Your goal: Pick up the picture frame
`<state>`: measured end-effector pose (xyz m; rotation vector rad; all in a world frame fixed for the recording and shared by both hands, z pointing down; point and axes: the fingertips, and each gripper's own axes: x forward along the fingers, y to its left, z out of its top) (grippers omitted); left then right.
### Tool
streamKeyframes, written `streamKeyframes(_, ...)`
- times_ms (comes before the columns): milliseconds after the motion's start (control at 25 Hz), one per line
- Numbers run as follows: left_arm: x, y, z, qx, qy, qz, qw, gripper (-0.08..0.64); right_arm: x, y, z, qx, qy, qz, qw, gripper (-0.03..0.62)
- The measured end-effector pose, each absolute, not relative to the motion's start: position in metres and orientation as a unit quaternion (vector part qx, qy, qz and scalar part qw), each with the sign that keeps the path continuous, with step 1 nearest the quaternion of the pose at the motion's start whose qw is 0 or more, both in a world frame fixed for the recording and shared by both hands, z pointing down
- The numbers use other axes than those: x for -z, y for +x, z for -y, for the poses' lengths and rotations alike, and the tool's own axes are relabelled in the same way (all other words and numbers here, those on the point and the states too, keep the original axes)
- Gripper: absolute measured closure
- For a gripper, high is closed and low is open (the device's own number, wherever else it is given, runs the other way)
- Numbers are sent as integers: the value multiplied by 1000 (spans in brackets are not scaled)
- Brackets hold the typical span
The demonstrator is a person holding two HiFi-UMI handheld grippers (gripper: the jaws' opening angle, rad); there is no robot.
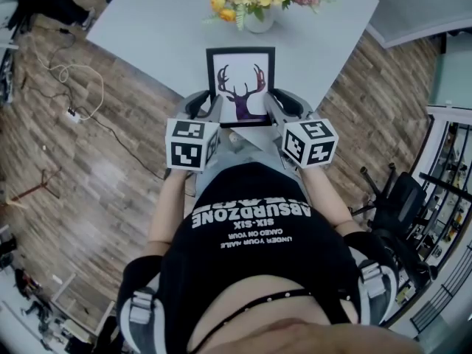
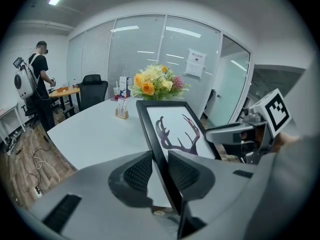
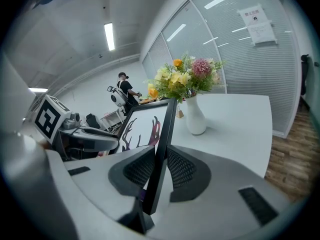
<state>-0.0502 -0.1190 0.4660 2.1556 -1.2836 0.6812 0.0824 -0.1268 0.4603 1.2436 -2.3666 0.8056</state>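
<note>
A black picture frame [image 1: 240, 87] with a purple deer-antler print sits at the near edge of the pale grey table [image 1: 147, 28], between both grippers. My left gripper [image 1: 210, 109] is shut on the frame's left side; in the left gripper view the black edge [image 2: 159, 149] runs between the ribbed pads of my left gripper [image 2: 161, 170], which press on it. My right gripper [image 1: 276, 106] is shut on the right side, and my right gripper [image 3: 161, 166] has the frame edge [image 3: 162, 144] clamped between its pads. The frame stands tilted, its far edge higher.
A white vase of flowers [image 1: 258, 6] stands just beyond the frame, close to its far edge. A small card holder [image 2: 121, 113] sits farther back on the table. Cables [image 1: 74, 87] lie on the wood floor at left. A person with a backpack [image 2: 36, 81] stands far off.
</note>
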Motion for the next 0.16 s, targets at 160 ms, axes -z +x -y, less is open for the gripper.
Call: streamKeyframes(160, -468, -50, 120, -253, 798, 475, 271, 449, -460, 83, 128, -283, 438, 835, 174, 502)
